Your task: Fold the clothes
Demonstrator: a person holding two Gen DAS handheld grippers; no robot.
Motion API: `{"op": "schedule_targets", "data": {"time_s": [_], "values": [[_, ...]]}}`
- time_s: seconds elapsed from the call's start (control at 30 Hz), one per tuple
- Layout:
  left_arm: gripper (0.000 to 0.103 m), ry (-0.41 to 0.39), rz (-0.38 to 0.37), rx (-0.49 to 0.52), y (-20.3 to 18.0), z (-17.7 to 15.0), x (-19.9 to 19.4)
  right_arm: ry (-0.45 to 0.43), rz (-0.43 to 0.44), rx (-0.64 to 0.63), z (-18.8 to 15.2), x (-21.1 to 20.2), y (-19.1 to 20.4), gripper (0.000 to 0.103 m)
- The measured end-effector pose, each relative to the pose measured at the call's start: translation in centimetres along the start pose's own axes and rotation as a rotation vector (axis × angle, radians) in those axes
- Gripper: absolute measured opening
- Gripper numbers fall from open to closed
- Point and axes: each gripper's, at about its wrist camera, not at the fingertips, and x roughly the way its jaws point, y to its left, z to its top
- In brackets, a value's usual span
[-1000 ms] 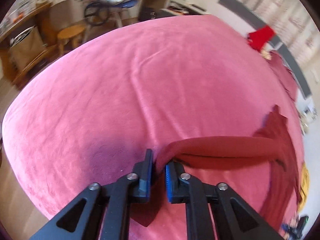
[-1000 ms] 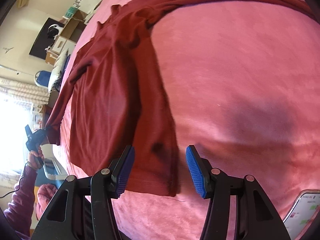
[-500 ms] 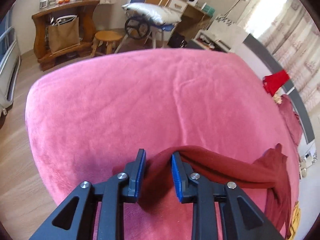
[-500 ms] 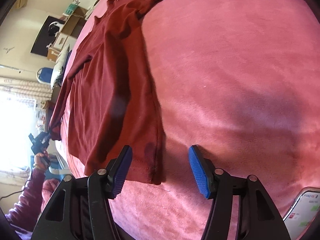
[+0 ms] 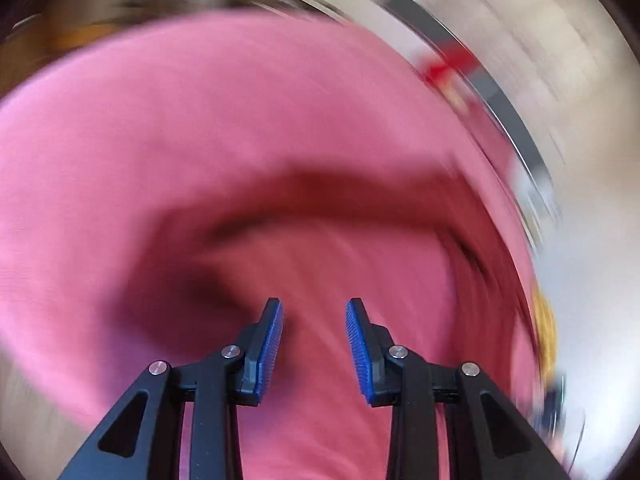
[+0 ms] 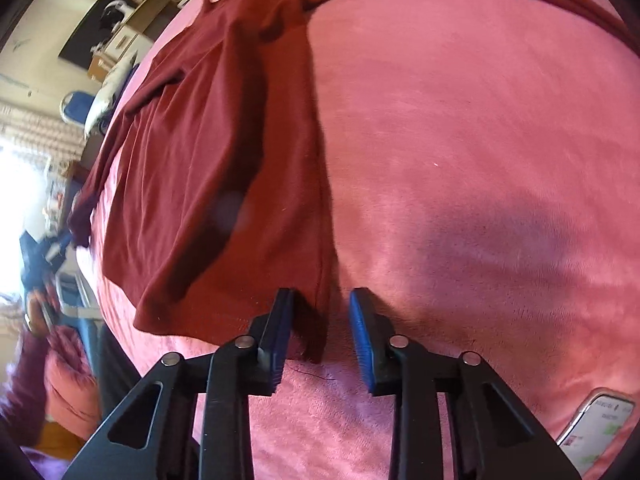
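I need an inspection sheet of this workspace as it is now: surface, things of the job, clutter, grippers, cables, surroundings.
Surface: pink blanket covering a bed.
Job's things: dark red long-sleeved shirt lying spread out; one hem corner sits between the right fingers.
Clutter: phone on the blanket, by the right hand-held gripper.
Grippers: left hand-held gripper open, holding nothing, view badly blurred; right hand-held gripper open around the hem corner, not clamped.
Cables: nothing seen.
Surroundings: blue chair and furniture beyond the bed; a person's sleeve.

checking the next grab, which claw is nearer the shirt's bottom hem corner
Right. The right claw is open with the dark red shirt hem corner between its fingers; the left claw is open by the sleeve.
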Motion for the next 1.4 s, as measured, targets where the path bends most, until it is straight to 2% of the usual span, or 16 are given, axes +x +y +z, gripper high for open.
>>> {"op": "schedule_targets", "data": {"time_s": [0.03,0.13,0.23,0.37,0.5,0.53,0.57,0.6,0.63,0.67,0.7,0.8,0.93,1.13,1.27,1.4], "values": [[0.032,0.065,-0.056,0.063,-2.5,-0.9,2.1,0.000,0.000,-0.003,0.0,0.1,0.1,0.030],[0.032,0.191,-0.183,0.138,-7.2,-2.7,7.0,0.000,0.014,-0.011,0.1,0.2,0.2,0.030],[0.033,0.271,-0.240,0.158,-9.8,-3.6,10.9,-0.001,0.027,-0.018,0.1,0.4,0.4,0.031],[0.034,0.326,-0.212,0.207,-11.3,-4.0,13.0,-0.002,0.045,-0.028,0.2,0.6,0.6,0.036],[0.034,0.325,-0.236,0.196,-10.9,-4.3,13.2,-0.003,0.063,-0.037,0.3,0.9,0.8,0.061],[0.034,0.316,-0.246,0.177,-10.6,-4.4,13.3,-0.003,0.068,-0.040,0.3,0.9,0.8,0.061],[0.031,0.307,-0.245,0.168,-10.6,-4.5,13.2,-0.003,0.072,-0.042,0.3,1.0,0.9,0.058],[0.029,0.297,-0.244,0.160,-10.6,-4.7,13.1,-0.002,0.038,-0.066,0.3,1.1,1.2,0.046],[0.017,0.295,-0.231,0.157,-10.7,-4.9,13.1,-0.001,-0.019,-0.095,0.2,1.2,1.5,0.026],[0.007,0.295,-0.216,0.155,-10.7,-5.1,13.1,-0.001,-0.028,-0.095,0.2,1.0,1.5,0.020],[0.005,0.307,-0.221,0.141,-10.6,-5.2,12.9,0.000,-0.010,-0.079,0.2,0.8,1.5,0.006],[0.004,0.323,-0.235,0.136,-10.6,-5.9,11.5,-0.017,0.034,-0.052,0.1,-0.6,1.5,0.005],[0.004,0.295,-0.290,0.102,-9.8,-7.2,6.8,-0.040,0.061,-0.068,-0.7,-3.2,2.2,0.005],[0.004,0.268,-0.286,0.073,-8.0,-9.1,1.3,-0.051,0.096,-0.038,-3.1,-6.6,1.4,0.005],[0.004,0.302,-0.298,0.067,-7.0,-11.3,-0.1,-0.055,0.117,-0.007,-5.4,-8.8,0.4,0.005],[0.005,0.385,-0.260,0.083,-6.5,-15.1,0.4,-0.010,0.089,-0.010,-7.8,-8.7,-0.1,0.005]]}}
